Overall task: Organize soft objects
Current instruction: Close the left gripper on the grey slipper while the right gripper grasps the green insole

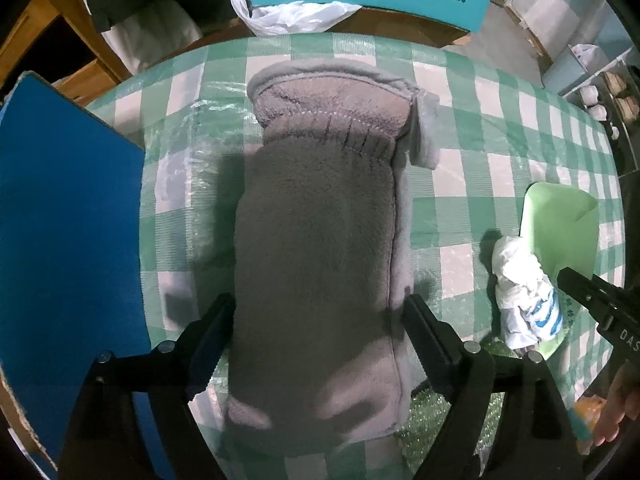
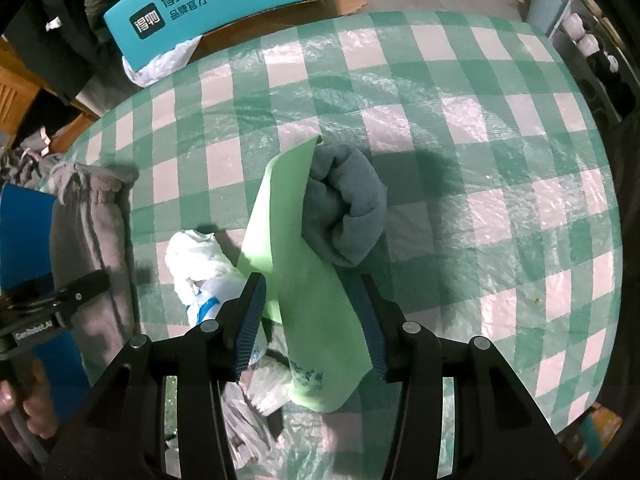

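Grey fleece garment [image 1: 320, 248] hides left claw's [image 1: 320, 332] fingertips; contact unclear.

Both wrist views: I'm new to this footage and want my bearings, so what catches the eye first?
In the left wrist view, a long grey fleece piece fills the middle of the green checked tablecloth, lying between the open fingers of the left gripper. In the right wrist view, a rolled grey cloth rests against a light green sheet ahead of the open right gripper.
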Available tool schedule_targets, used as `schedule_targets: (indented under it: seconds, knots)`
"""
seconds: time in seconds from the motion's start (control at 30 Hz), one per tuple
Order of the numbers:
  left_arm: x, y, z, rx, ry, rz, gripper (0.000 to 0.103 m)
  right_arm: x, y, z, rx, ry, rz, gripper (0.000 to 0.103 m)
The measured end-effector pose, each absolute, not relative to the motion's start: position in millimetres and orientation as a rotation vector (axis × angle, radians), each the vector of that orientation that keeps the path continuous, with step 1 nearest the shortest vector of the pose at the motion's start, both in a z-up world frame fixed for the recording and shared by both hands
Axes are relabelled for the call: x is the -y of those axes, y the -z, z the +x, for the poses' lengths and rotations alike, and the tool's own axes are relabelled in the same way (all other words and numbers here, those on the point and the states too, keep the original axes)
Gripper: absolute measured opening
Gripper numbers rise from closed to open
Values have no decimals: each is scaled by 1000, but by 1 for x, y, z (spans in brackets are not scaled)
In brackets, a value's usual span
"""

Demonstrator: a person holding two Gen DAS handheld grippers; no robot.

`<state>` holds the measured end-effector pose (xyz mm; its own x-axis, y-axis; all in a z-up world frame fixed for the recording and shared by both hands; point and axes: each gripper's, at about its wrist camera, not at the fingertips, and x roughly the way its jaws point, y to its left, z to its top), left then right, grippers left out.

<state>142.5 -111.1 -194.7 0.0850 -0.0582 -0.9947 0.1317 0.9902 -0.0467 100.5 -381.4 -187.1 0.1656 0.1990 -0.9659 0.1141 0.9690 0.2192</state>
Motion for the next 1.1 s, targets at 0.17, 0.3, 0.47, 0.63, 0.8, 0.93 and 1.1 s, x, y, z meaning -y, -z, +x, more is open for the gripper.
schedule_targets:
  seconds: [0.17, 0.3, 0.47, 0.63, 0.8, 0.93, 1.1]
  knots:
    - [118, 201, 145, -1481, 143, 93, 88, 376, 195, 105, -1424, -62, 250, 46]
    - [125, 204, 146, -1471, 137, 130, 89, 373, 200, 108, -1430, -59, 234, 46]
    - [128, 205, 144, -1454, 138, 171, 87, 365, 208, 108, -1445, -60, 193, 46]
    - [134, 204, 141, -1430, 154, 196, 65, 357, 211, 107, -1448, -49, 119, 26]
    - [144, 199, 130, -1423, 190, 197, 40, 355, 210, 106, -1450, -67, 115, 7]
    - [143, 192, 128, -1418, 206, 187, 30, 350, 201, 102, -1431, -78, 116, 5]
    - [141, 182, 118, -1404, 230, 173, 25, 352, 181, 96, -1389, -92, 145, 5]
